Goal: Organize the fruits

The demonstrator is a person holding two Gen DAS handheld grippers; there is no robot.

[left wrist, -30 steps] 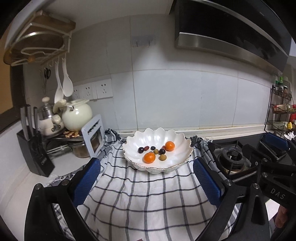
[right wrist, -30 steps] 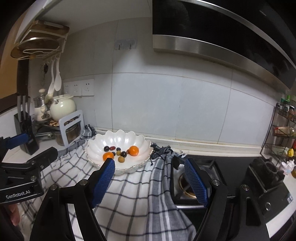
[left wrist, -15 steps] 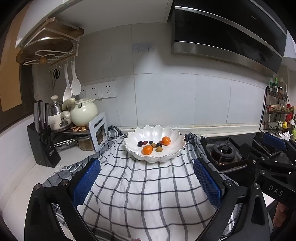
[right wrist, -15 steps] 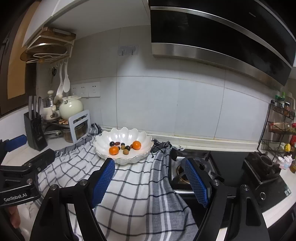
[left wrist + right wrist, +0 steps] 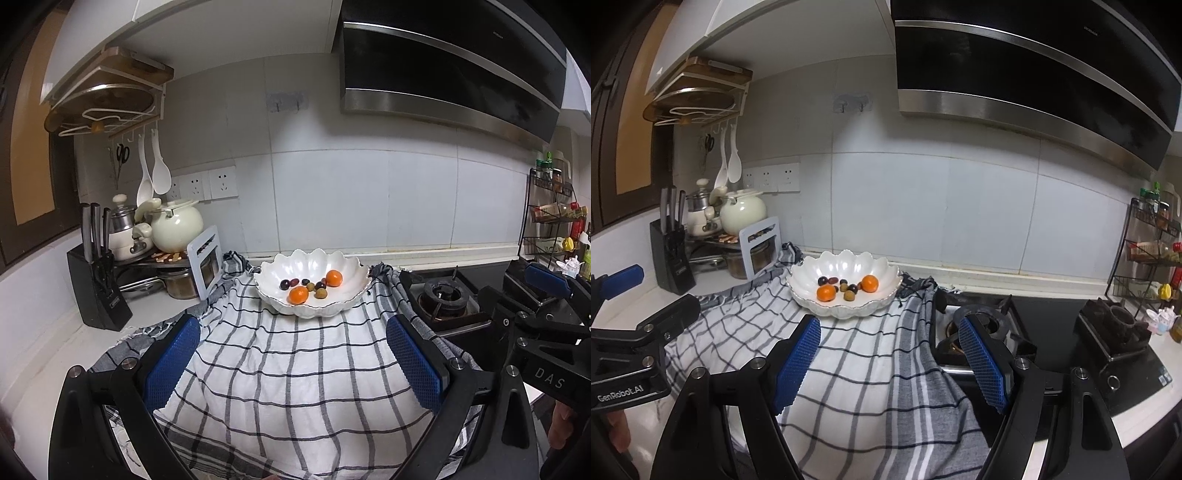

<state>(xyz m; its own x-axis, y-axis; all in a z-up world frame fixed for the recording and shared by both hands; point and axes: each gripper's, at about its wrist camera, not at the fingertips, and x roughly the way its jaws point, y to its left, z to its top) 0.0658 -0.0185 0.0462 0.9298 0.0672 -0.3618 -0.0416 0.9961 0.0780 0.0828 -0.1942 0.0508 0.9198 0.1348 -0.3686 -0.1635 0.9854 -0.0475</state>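
Observation:
A white scalloped bowl [image 5: 347, 266] stands on a checked cloth [image 5: 295, 369] at the back of the counter. It holds two oranges [image 5: 298, 295] and several small dark and olive fruits [image 5: 320, 293]. The bowl [image 5: 875, 269] and an orange [image 5: 826, 293] also show in the right wrist view. My left gripper [image 5: 293, 363] is open and empty, well back from the bowl over the cloth. My right gripper [image 5: 890, 363] is open and empty, to the right near the stove.
A gas stove burner [image 5: 443, 295] lies right of the cloth. A knife block [image 5: 98, 291], kettle [image 5: 175, 225] and pot rack stand at the left. A spice rack [image 5: 554, 229] stands far right. A range hood [image 5: 443, 74] hangs above.
Both grippers have pulled back and up from the bowl, which now looks smaller and farther. Both stay open and empty.

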